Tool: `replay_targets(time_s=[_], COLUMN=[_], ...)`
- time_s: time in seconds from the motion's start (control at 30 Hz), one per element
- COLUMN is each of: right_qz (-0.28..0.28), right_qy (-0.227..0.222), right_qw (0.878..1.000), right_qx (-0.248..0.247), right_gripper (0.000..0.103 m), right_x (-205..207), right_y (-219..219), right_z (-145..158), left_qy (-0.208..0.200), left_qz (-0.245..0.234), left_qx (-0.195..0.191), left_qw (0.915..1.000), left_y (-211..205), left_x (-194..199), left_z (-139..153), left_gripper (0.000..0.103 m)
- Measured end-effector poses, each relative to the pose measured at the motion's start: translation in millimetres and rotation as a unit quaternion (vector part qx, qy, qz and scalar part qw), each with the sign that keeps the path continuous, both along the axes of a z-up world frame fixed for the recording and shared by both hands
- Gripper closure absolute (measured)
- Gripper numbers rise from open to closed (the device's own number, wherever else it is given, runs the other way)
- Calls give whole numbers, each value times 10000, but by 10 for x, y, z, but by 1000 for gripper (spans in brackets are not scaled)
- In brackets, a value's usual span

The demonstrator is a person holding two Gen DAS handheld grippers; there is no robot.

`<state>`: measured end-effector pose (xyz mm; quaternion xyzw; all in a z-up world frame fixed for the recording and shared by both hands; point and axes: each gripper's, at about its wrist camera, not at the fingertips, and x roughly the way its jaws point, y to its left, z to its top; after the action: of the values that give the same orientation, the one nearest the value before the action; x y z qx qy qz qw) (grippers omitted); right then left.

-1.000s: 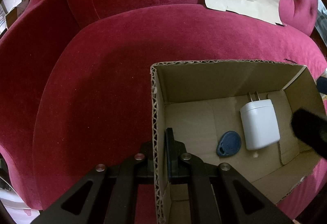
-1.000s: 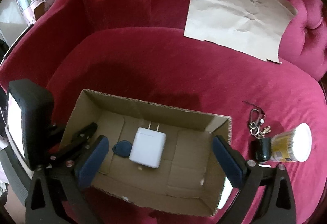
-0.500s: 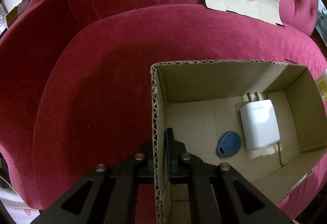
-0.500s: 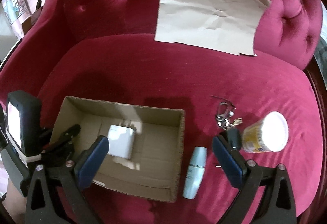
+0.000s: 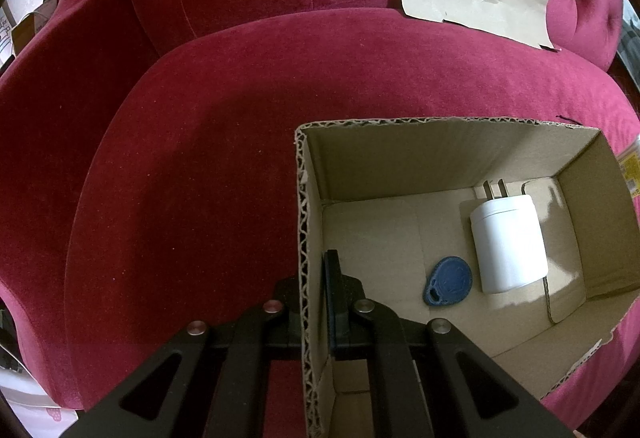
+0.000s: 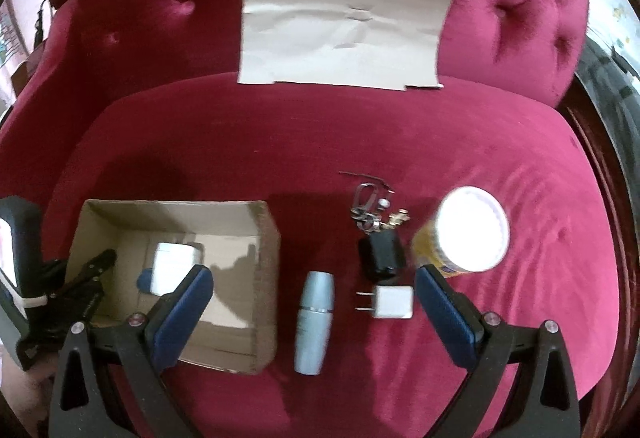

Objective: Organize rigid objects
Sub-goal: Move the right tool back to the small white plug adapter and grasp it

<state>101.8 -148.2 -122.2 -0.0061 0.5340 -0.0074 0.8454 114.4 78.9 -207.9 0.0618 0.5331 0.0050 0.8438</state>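
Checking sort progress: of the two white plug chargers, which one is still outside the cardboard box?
The smaller white charger lies on the red seat between the right gripper's fingers, prongs toward the grey tube. The larger one lies inside the box.

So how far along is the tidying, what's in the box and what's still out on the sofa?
Done: a white charger and a blue tag lie in the cardboard box.

In hand: the left gripper is shut on the box wall; the right gripper is open and empty above the seat.

Left: the silver tube, small white plug, black fob with keys and yellow tub.
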Motion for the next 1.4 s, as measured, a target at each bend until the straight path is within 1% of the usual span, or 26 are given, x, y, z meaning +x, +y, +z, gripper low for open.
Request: replay_targets(time_s=[0.13,0.47,0.7,1.13,1.4], right_qz=[-195,-570,-648,-799,-874], right_qy=[-4,60,141,328,343], right_qw=[9998,9981,9974,9962,9955], right_qx=[-99,-243,-285,-135,-109], right_gripper=[0,0,0,0,0], right_x=[-68,-178,-188,-90,-19], right_y=[-139,-400,-499,-635,-653], right_z=[-30,-210,-404,-757,-844], left_qy=[1,-1,-8,-5,-4], left_qz=[2,4,-7,-9,-7], left_qx=[-5,-7,8,18,16], left_qw=[10000,10000,10000,10000,10000], left_y=[0,1,3,9,8], left_x=[0,-4,-10,-10,-10], left_z=[0,2,2,-5,-5], left_gripper=[97,97,97,97,97])
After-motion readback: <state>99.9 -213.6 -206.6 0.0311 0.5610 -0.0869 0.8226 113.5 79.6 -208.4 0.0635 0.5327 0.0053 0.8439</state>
